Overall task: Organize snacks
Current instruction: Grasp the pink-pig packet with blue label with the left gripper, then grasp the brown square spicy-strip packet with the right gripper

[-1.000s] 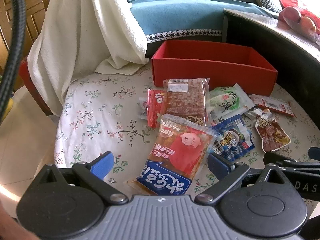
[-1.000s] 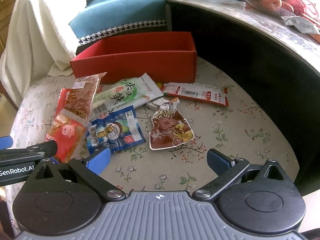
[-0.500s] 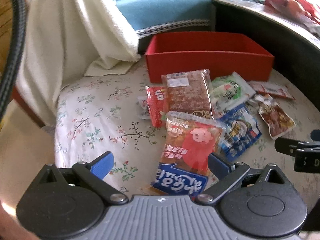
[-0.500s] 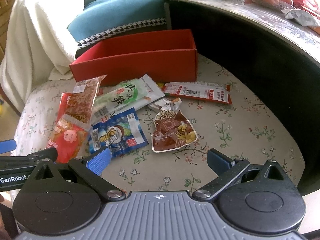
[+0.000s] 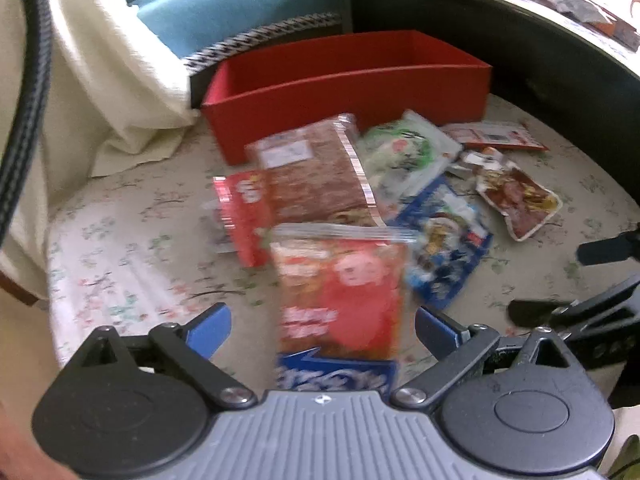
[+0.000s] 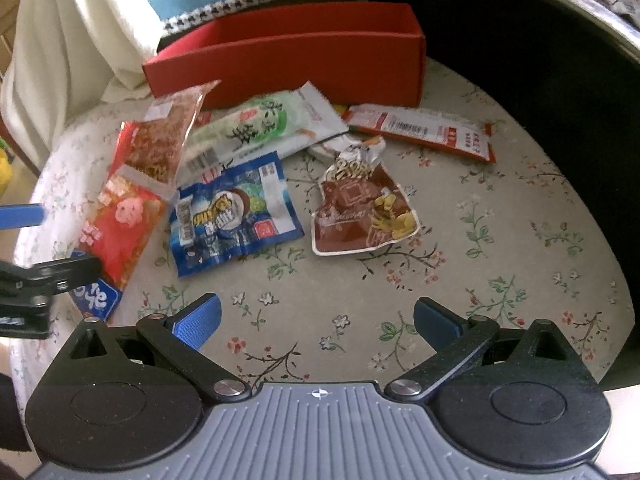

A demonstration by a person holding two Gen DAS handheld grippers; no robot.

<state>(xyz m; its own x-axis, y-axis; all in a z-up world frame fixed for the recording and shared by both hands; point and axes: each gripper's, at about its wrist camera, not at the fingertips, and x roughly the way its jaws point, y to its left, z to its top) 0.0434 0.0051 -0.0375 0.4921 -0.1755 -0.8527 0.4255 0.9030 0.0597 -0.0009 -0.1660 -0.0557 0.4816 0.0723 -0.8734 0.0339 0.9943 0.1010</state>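
Note:
Several snack packets lie on a floral cloth in front of an empty red box [image 5: 352,80] [image 6: 288,60]. My left gripper [image 5: 322,326] is open and straddles the near end of a red-and-blue packet [image 5: 340,292] [image 6: 116,220]. Behind it lie a brown packet [image 5: 316,176] [image 6: 164,140], a green-white packet [image 5: 404,156] [image 6: 260,128], a blue packet [image 5: 444,248] [image 6: 232,212], a dark red pouch [image 5: 516,200] [image 6: 360,212] and a long red strip packet [image 6: 420,132]. My right gripper [image 6: 316,318] is open over bare cloth, nearer than the pouch.
A dark curved table edge [image 6: 560,80] rises on the right. A white towel [image 5: 100,72] and a blue cushion [image 5: 224,12] sit behind the box. The cloth's rounded edge [image 6: 40,200] drops off on the left.
My left gripper has swung and moved forward so the red-and-blue packet now sits between its fingers; this view is blurred. My right gripper has moved forward toward the pouch.

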